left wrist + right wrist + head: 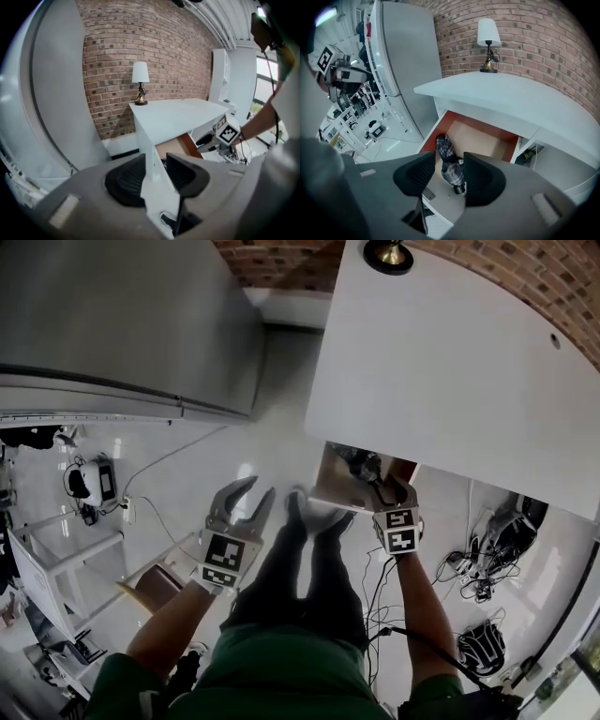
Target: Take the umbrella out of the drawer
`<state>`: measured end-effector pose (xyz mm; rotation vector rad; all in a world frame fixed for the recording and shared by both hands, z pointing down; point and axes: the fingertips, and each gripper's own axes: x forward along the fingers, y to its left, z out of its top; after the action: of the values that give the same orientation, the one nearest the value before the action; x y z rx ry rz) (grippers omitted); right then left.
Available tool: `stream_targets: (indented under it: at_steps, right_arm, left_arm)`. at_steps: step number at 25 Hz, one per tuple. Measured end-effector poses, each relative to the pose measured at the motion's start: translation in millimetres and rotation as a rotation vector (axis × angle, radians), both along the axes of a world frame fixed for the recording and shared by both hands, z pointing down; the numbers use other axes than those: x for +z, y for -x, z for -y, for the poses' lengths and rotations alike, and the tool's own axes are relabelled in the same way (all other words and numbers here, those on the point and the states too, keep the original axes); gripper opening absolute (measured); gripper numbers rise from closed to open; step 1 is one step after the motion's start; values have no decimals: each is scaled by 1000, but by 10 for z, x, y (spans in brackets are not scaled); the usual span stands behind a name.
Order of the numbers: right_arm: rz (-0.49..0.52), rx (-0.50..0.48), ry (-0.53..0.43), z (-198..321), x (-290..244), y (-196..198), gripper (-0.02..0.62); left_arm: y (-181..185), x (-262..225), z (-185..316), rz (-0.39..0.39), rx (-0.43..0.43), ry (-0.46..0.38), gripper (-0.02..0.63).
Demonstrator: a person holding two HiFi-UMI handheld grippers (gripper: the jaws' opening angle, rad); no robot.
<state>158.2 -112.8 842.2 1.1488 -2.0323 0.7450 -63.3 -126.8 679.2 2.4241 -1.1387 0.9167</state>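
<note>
- Right gripper view: right gripper has its jaws apart, pads on nothing. The plaid folded umbrella lies in the open drawer, just ahead of the tips and in line with the gap.
- Head view: over the drawer the umbrella is only a dark smudge by the right jaws, pattern unreadable.
- Left gripper view: left gripper has its jaws apart, empty. The desk corner is beyond the gap and the lamp further off. The drawer is mostly cut off and the umbrella hidden.
- Head view: the left gripper is well off to the drawer's side.
- The drawer's far end is hidden under the desk top.
</note>
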Motion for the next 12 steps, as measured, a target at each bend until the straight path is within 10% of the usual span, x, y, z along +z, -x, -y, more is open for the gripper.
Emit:
stream_targets:
  at_steps: [12]
  right_arm:
    - [-54, -92, 79, 159, 1010, 279, 249]
  left_arm:
    - [153, 550, -126, 31, -43, 57, 137]
